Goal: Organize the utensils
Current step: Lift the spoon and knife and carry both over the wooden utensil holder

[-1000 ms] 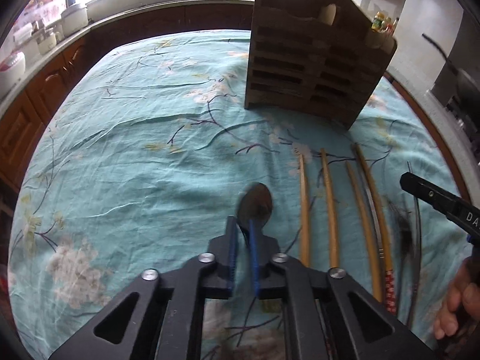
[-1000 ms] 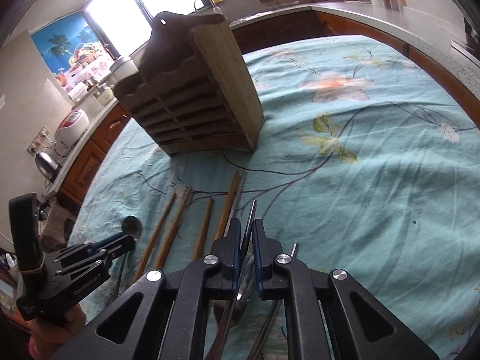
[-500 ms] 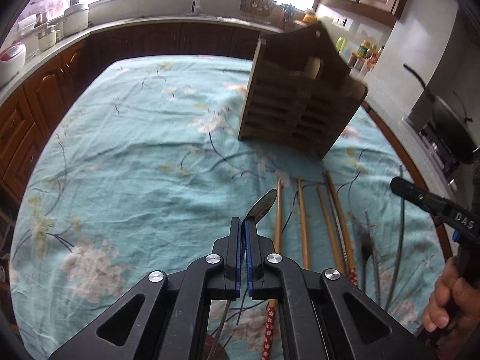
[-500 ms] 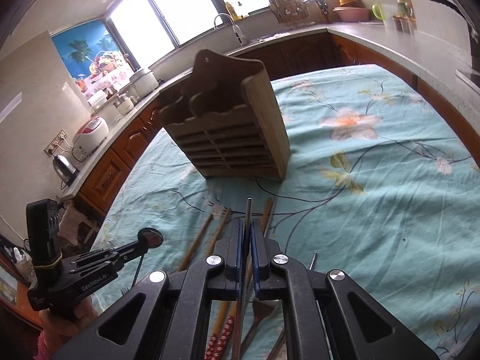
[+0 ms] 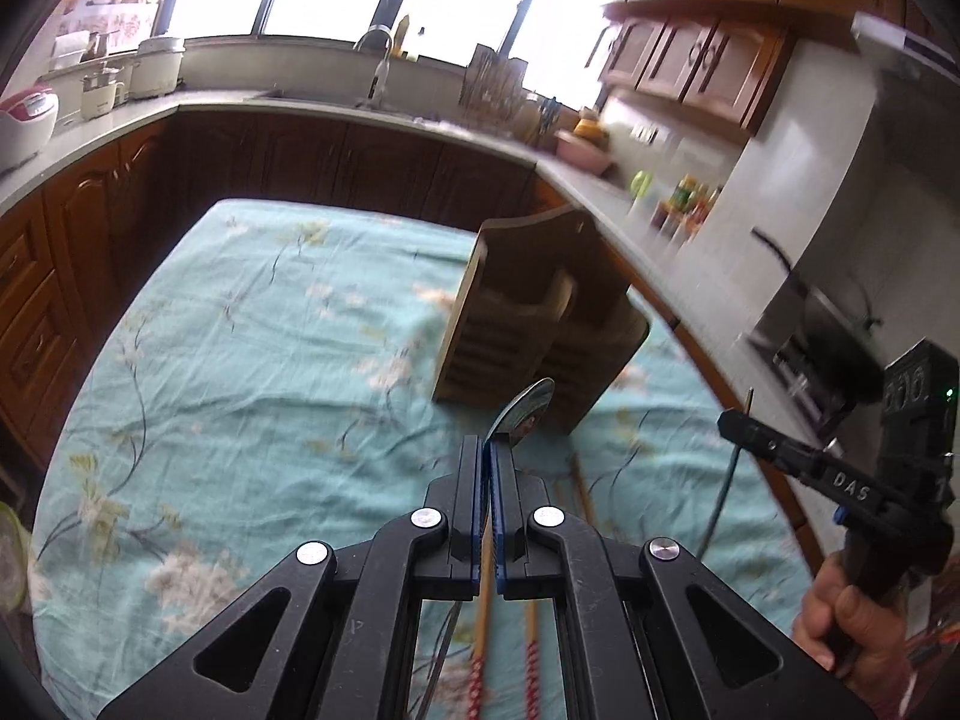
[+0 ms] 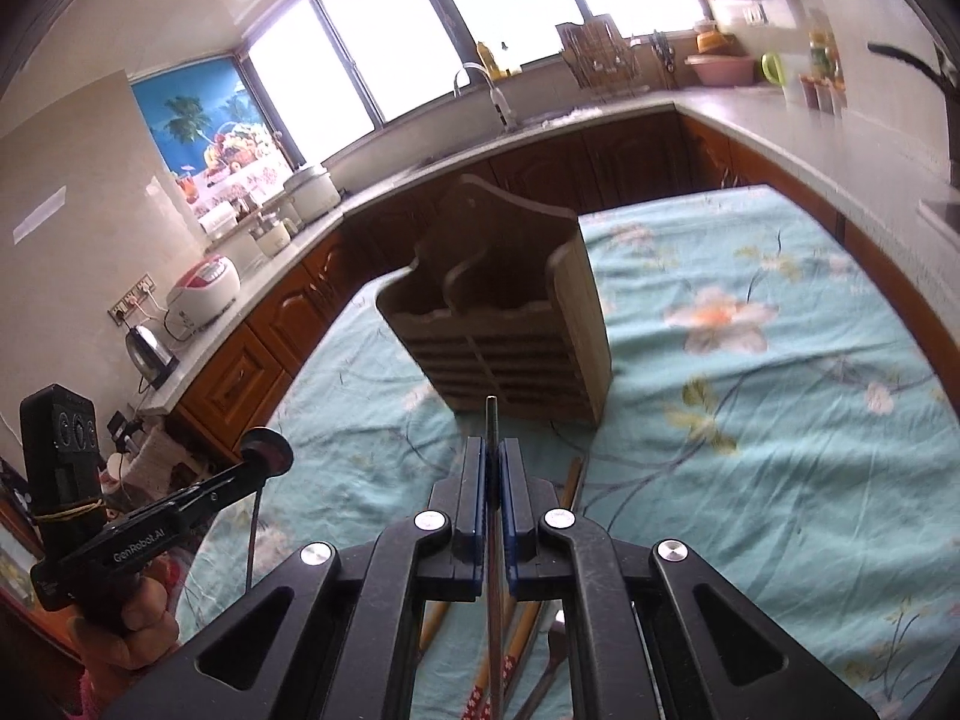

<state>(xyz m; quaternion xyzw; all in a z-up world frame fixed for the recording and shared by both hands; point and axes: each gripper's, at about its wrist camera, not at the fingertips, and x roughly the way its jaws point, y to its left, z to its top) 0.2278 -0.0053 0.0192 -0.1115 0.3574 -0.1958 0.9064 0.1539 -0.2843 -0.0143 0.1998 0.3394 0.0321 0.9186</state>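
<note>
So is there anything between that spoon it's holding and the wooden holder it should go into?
Nothing visible. The left gripper is shut on the spoon, raised above the cloth, and the wooden holder stands straight ahead. The chopsticks lie flat on the cloth, lower than that path.

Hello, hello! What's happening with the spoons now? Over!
Left gripper shut on spoon. Right gripper shut on thin metal utensil. Wooden holder ahead on tablecloth, path clear. Chopsticks below.

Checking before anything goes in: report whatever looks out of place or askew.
Nothing is spilled or damaged. The wooden utensil holder stands upright on the tablecloth. Chopsticks lie loose there, not yet stowed. Each hand-held gripper is shut on one utensil: left a spoon, right a metal handle.
</note>
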